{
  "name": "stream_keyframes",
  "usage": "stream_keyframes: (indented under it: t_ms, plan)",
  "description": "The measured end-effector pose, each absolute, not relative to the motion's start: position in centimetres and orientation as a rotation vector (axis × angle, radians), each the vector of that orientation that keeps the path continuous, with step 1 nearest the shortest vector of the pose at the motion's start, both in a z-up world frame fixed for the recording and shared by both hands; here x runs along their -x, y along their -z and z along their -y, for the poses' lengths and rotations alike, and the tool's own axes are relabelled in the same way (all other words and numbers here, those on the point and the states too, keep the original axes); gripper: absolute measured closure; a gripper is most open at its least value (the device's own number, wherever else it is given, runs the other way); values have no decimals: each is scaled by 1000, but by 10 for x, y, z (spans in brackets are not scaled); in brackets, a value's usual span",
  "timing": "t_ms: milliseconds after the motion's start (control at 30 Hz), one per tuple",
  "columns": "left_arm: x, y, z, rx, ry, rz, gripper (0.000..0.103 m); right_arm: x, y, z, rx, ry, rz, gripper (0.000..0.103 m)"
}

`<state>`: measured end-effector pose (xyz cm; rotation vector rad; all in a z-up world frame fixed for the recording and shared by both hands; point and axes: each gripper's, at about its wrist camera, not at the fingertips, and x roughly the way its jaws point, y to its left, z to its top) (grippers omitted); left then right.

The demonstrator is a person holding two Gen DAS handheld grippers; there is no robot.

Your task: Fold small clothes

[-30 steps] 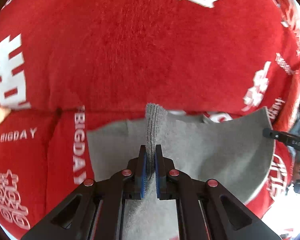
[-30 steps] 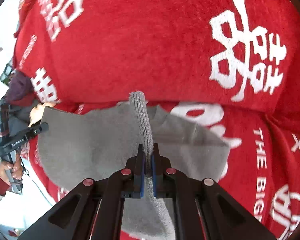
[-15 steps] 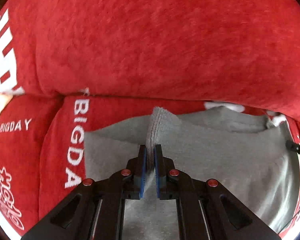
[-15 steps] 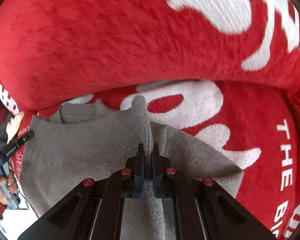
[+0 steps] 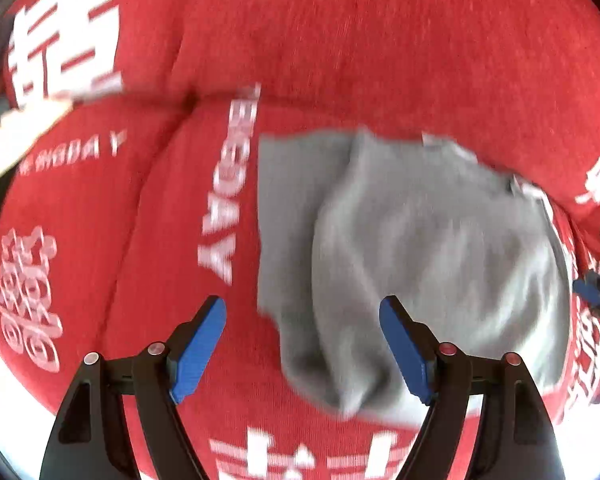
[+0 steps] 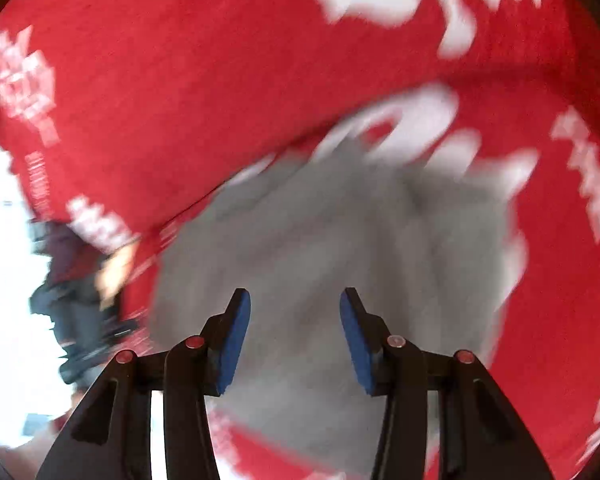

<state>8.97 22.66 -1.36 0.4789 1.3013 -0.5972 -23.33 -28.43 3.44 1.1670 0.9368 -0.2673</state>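
Note:
A small grey knit garment [image 5: 412, 256] lies folded on a red sofa seat. In the left wrist view my left gripper [image 5: 302, 326] is open and empty, its blue pads [image 5: 198, 350] spread wide just above the garment's near left corner. In the right wrist view the same grey garment [image 6: 340, 248] lies ahead, blurred. My right gripper [image 6: 294, 322] is open and empty just above the cloth. The right gripper's blue tip also shows at the right edge of the left wrist view [image 5: 588, 290].
The red sofa cover [image 5: 340, 40] with white printed characters fills both views; its backrest rises right behind the garment. The seat seam [image 5: 188, 100] runs along the back. The person's hand [image 6: 112, 268] on the other gripper shows at the left of the right wrist view.
Both grippers were shut on the garment's ribbed edge and have opened, letting it drop flat onto the seat. Both have pulled back a little; the views are blurred by motion.

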Motion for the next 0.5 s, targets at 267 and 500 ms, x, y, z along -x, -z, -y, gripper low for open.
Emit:
stream_keyframes:
  t_ms: [267,500]
  plan:
    - [-51,34,-238,-510,822,-1377,23,225,12,152,-1492,54,-973,49]
    - [-56,50,-230,-479,997,-1410,34,253,46,125,-1689,341,-800,49]
